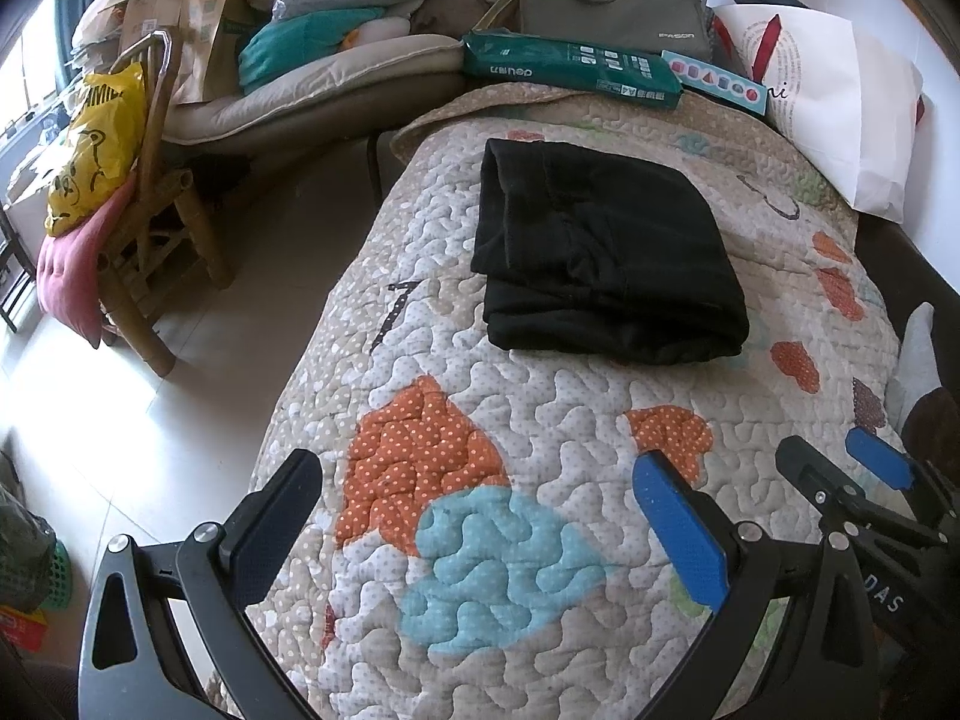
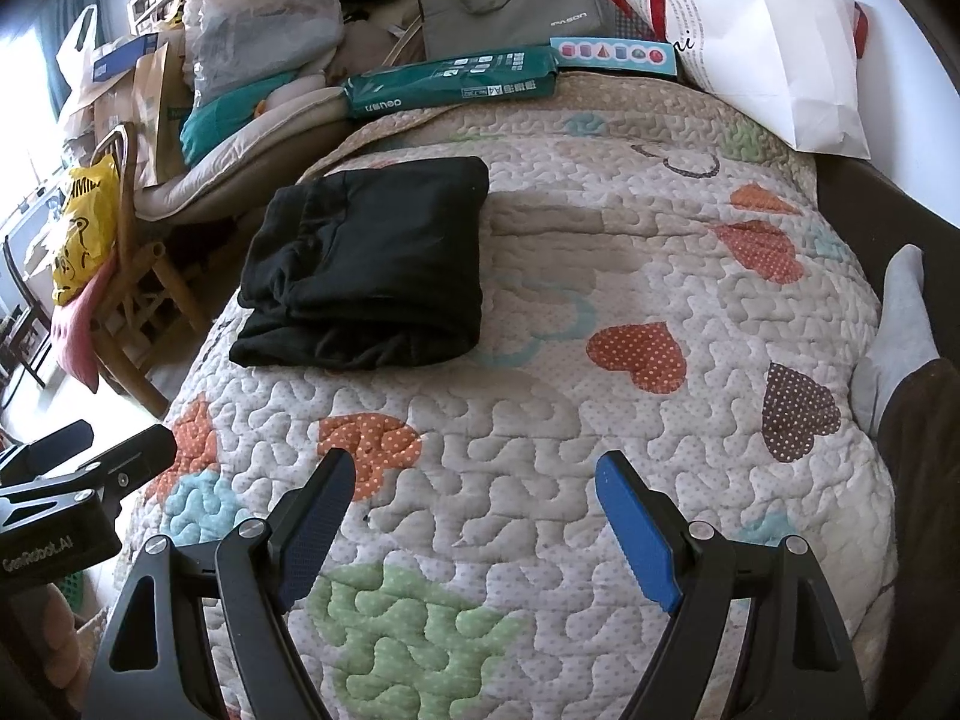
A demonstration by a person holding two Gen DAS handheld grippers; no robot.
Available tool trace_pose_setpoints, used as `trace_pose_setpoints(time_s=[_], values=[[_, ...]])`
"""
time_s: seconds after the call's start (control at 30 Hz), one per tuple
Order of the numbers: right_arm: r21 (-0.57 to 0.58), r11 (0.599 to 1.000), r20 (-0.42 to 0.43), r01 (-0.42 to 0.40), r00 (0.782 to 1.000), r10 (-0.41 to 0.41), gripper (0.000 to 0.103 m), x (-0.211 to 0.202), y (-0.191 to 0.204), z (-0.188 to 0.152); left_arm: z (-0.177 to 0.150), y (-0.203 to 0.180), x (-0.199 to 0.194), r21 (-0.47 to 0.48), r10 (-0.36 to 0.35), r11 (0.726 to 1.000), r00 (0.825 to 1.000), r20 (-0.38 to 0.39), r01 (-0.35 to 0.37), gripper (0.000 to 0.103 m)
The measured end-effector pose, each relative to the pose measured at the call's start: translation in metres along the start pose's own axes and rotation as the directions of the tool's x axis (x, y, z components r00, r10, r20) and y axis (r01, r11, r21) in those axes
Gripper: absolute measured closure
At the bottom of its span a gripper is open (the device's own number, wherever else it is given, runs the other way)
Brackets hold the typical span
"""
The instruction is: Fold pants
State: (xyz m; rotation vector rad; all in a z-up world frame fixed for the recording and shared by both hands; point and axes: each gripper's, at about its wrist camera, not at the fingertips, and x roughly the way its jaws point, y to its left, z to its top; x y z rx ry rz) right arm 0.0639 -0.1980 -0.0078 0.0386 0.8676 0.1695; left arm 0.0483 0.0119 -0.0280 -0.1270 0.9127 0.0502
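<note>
Item: black pants [image 1: 606, 252], folded into a compact stack on the quilt [image 1: 540, 420], well beyond my left gripper [image 1: 480, 516] and right gripper [image 2: 474, 522], both spread wide and empty, I judge because folding is finished.

The black pants [image 2: 366, 264] lie folded into a thick rectangle on the quilted bed [image 2: 540, 396], close to its left edge. The right hand-held gripper [image 2: 474, 516] hangs above the bed's near end with jaws spread wide and nothing between them, well apart from the pants. The left hand-held gripper [image 2: 90, 450] shows at the bed's left edge. A socked foot [image 2: 900, 324] rests by the right edge.
</note>
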Motion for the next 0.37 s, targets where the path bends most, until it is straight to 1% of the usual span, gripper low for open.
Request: trace_pose_setpoints(time_s=[0.17, 0.27, 0.37], values=[[-0.022, 1.0, 0.002, 0.01, 1.0, -0.01, 0.016, 0.0, 0.003, 0.002, -0.002, 0.001, -0.006, 0.003, -0.002, 1.0, 1.0, 0.026, 0.002, 0.0], [-0.048, 0.999, 0.007, 0.019, 1.0, -0.019, 0.016, 0.0, 0.006, 0.003, -0.003, -0.001, -0.01, 0.022, 0.037, 0.999, 0.998, 0.052, -0.038, 0.0], [-0.066, 0.998, 0.014, 0.021, 1.0, -0.02, 0.016, -0.004, 0.01, 0.004, -0.005, -0.001, -0.014, 0.024, 0.054, 0.998, 0.997, 0.062, -0.056, 0.0]])
